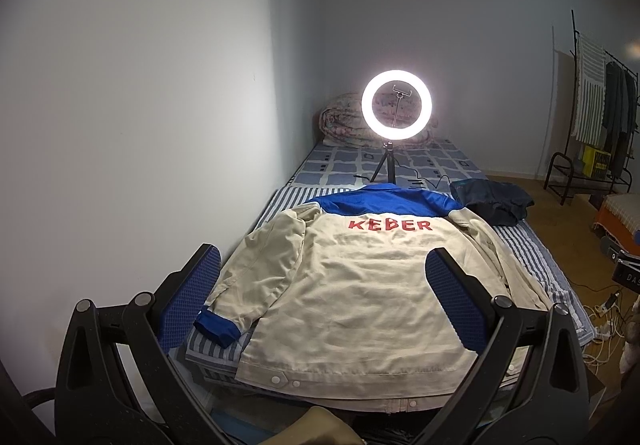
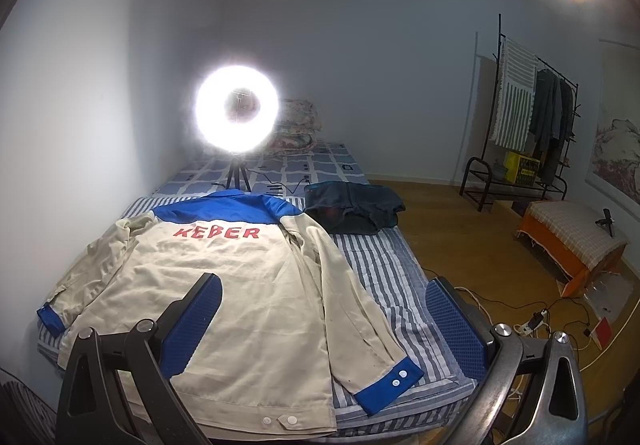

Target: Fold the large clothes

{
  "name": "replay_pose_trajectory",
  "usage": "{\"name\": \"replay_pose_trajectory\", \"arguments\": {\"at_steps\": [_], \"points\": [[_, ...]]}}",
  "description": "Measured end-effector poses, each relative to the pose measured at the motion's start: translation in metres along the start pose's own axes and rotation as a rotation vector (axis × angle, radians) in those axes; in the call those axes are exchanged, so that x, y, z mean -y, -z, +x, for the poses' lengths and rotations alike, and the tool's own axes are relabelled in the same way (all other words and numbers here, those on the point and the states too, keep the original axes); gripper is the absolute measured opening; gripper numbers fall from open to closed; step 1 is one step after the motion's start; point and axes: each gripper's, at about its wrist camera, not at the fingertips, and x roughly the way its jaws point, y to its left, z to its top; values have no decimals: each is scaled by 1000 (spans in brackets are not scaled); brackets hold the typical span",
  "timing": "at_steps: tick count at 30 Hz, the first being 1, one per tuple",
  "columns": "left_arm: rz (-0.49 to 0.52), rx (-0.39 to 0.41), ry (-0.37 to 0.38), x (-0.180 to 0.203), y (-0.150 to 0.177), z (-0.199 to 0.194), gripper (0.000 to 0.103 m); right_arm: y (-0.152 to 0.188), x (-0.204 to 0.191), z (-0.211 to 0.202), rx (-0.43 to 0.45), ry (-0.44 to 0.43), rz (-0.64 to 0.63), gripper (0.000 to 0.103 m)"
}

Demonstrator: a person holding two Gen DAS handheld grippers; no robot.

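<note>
The jacket [image 1: 352, 297] lies back-up and flat on the bed [image 2: 384, 277]. My left gripper [image 1: 322, 299] hangs spread and empty above it; I'd pinch the left cuff [image 1: 218, 329] squarely. My right gripper [image 2: 324, 319], also spread and empty, should take the right cuff [image 2: 390, 385] likewise.

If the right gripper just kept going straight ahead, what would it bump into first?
Probably the jacket's right sleeve on the bed; the right gripper, open, points at it. Depth is hard to judge.

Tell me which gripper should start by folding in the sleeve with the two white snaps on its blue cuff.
Probably the right gripper. That blue cuff lies just below its open fingers in the right wrist view. The left gripper hangs open over the jacket back, nearer the other cuff.
</note>
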Motion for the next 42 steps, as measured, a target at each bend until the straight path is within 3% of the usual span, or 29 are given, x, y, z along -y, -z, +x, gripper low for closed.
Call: {"name": "replay_pose_trajectory", "arguments": {"at_steps": [27, 42], "points": [[-11, 1, -5, -7, -2, -3, 103, 2, -12, 0, -3, -20, -2, 103], [-26, -31, -49, -31, 21, 11, 103, 0, -41, 6, 21, -48, -59, 103]]}}
